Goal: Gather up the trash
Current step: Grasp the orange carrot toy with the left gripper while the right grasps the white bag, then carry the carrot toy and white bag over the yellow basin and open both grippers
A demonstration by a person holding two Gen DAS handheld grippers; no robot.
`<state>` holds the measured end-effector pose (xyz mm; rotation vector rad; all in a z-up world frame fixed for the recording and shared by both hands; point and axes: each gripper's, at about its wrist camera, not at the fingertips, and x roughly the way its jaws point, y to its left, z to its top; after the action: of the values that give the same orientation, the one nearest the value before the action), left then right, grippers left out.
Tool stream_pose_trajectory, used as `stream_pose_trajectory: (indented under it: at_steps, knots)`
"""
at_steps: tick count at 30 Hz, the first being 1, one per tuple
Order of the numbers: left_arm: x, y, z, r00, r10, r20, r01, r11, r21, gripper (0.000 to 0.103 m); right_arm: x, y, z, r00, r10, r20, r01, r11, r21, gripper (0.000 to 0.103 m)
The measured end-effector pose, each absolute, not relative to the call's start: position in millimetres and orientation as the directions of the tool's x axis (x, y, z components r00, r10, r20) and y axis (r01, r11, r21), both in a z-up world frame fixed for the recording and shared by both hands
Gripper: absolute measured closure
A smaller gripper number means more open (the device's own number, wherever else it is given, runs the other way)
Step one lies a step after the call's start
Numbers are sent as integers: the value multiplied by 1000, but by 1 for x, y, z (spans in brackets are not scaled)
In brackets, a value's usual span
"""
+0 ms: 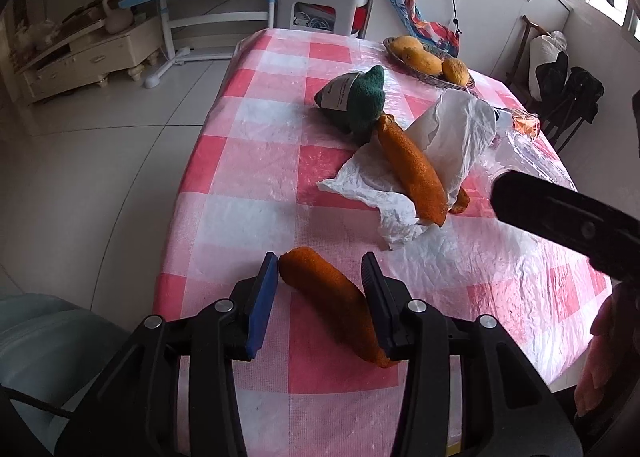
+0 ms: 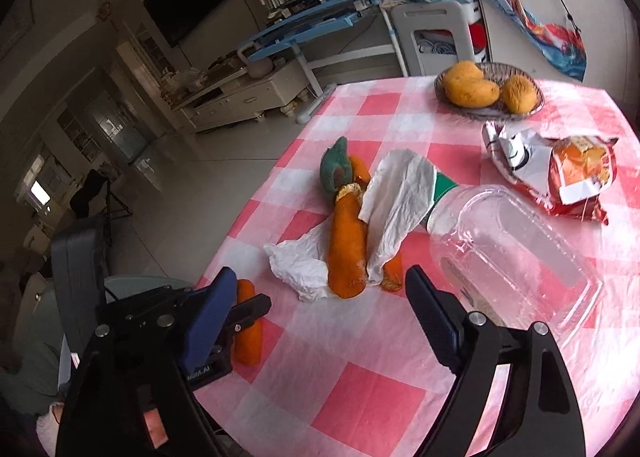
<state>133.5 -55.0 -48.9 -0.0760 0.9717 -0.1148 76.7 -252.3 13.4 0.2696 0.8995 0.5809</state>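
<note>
On table | basket [image 2: 490,107]: three mangoes [image 2: 472,89] | clear container [image 2: 516,257]: empty

The left gripper [image 1: 320,273] is pitched steeply down toward the worktop [image 1: 248,161], its fingers [image 1: 264,289] drawn partway together around an orange plush piece [image 1: 332,297], which is touched by both pads. The right gripper [image 2: 320,305] is held tilted downward with its fingers [image 2: 430,309] set wide apart and nothing between them. Fingertips of a hand [image 1: 600,361] are seen beside the left gripper
</note>
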Motion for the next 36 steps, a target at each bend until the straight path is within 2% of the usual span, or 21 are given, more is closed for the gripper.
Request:
stream_pose_trajectory:
  at_steps: [5, 8, 10, 11, 12, 14, 15, 19, 24, 30, 36]
  knots:
    - [135, -55, -48, 556, -144, -819, 60, 989, -133, 63, 90, -252, 1, 519, 537, -666, -240, 839, 489, 27]
    - [136, -56, -48, 553, -156, -819, 73, 988, -139, 69, 99, -256, -3, 548, 514, -660, -177, 842, 509, 37]
    - [136, -58, -48, 552, -168, -817, 88, 986, -144, 73, 105, -261, -7, 558, 515, -651, -147, 833, 533, 51]
    - [135, -60, -47, 554, -177, -814, 99, 984, -147, 78, 108, -262, -9, 558, 518, -648, -140, 829, 542, 65]
    - [135, -60, -46, 553, -186, -812, 106, 982, -153, 87, 110, -263, -11, 554, 525, -646, -135, 822, 553, 81]
    - [136, -61, -44, 551, -203, -809, 119, 979, -165, 88, 110, -265, -12, 551, 546, -631, -144, 807, 573, 95]
    - [136, -60, -44, 551, -213, -807, 121, 977, -175, 89, 107, -265, -9, 554, 552, -623, -160, 805, 571, 98]
    - [132, -53, -37, 573, -290, -766, 129, 956, -265, 90, 96, -264, 13, 602, 563, -566, -246, 806, 539, 100]
    - [126, -51, -33, 593, -329, -735, 136, 941, -311, 90, 78, -274, 34, 659, 570, -490, -306, 799, 518, 100]
    - [118, -51, -26, 619, -354, -701, 160, 931, -328, 90, 63, -283, 56, 689, 603, -403, -370, 770, 520, 100]
    - [106, -57, -13, 653, -380, -655, 213, 922, -322, 90, 37, -294, 73, 695, 621, -361, -412, 756, 508, 100]
